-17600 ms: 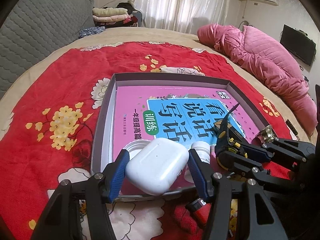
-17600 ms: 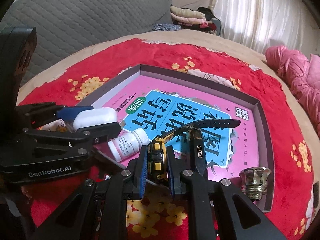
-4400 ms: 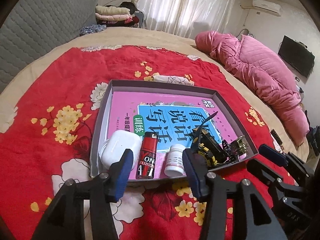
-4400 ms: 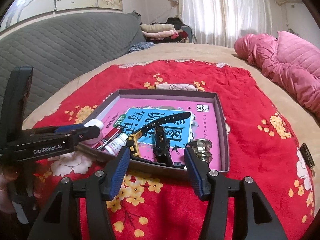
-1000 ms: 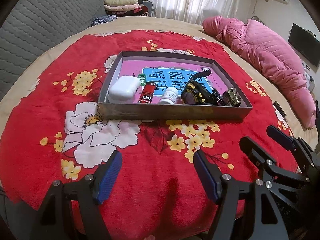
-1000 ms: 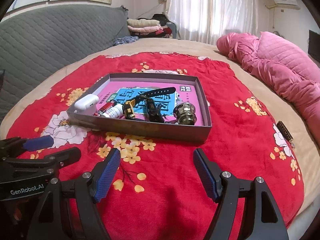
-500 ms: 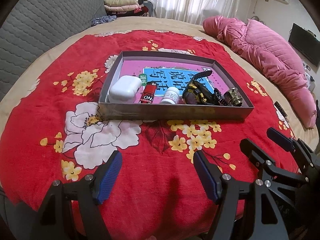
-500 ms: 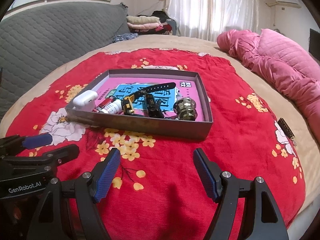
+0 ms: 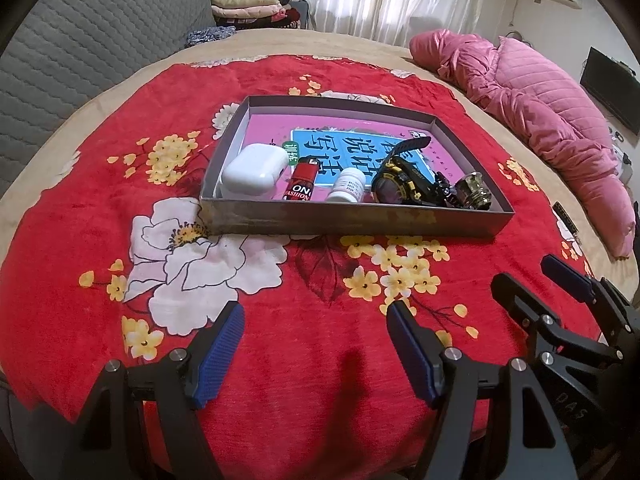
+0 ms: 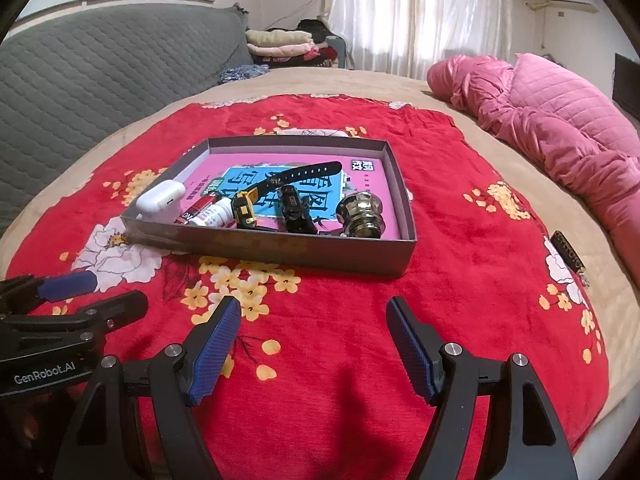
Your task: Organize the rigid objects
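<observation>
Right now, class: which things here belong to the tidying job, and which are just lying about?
Job:
tray
earbud case
lighter
pill bottle
watch
metal knob
booklet

Lying about:
pink quilt
folded clothes
red blanket

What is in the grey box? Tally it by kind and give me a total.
White earbud case: 1
Red lighter: 1
White pill bottle: 1
Black and yellow watch: 1
Metal knob: 1
Pink book: 1
Total in the grey box: 6
</observation>
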{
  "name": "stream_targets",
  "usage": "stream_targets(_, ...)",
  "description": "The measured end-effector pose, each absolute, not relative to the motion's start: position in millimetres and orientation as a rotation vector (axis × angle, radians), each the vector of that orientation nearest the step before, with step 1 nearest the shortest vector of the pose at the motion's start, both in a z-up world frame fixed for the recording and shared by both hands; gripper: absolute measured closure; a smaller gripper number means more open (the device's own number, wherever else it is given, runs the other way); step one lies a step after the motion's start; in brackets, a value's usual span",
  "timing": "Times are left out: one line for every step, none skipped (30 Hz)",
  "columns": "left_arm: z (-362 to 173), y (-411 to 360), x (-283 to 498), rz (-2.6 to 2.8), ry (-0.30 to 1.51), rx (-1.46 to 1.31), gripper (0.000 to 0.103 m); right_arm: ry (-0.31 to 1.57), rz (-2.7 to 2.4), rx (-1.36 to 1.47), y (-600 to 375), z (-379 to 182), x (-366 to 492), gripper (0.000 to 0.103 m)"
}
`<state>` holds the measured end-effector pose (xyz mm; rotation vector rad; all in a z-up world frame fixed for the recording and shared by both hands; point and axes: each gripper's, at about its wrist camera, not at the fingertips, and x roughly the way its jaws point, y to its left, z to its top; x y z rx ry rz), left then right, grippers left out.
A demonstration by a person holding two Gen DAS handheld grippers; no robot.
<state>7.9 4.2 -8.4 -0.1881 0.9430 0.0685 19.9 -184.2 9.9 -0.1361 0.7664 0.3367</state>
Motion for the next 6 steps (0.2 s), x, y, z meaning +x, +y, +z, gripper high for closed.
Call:
stream_targets(-9.1, 4.8, 8.1, 0.068, 0.942, -0.19, 0.03, 0.765, 0.338, -0.135, -184.3, 9.9, 20.0, 0.027)
stream_targets(-10.4, 5.7, 8.7, 0.069, 0.943, -0.193, 0.03, 0.764, 0.339, -0.136, -184.2, 9.8, 19.9, 0.027)
stream_targets(-11.9, 6.8, 9.2, 0.069, 0.944, -0.198, 0.03, 0.763, 0.339, -0.136, -184.4, 9.8, 19.9, 0.027)
stream_targets(-14.0, 8.7, 10.2, 0.066, 0.948, -0.208, 0.03, 0.762, 0.338, -0.136, -184.6, 9.7, 20.3, 0.027)
stream_targets(-16.1, 10.6, 11.3, 0.066, 0.951, -0.216, 0.03, 0.761, 0.337, -0.135, -185.3, 9.6, 20.9, 0.027)
stream_targets(-18.2, 12.6, 12.6, 0.068, 0.954, -0.222, 0.03, 0.76, 0.337, -0.133, -185.8, 9.2, 21.8, 0.027)
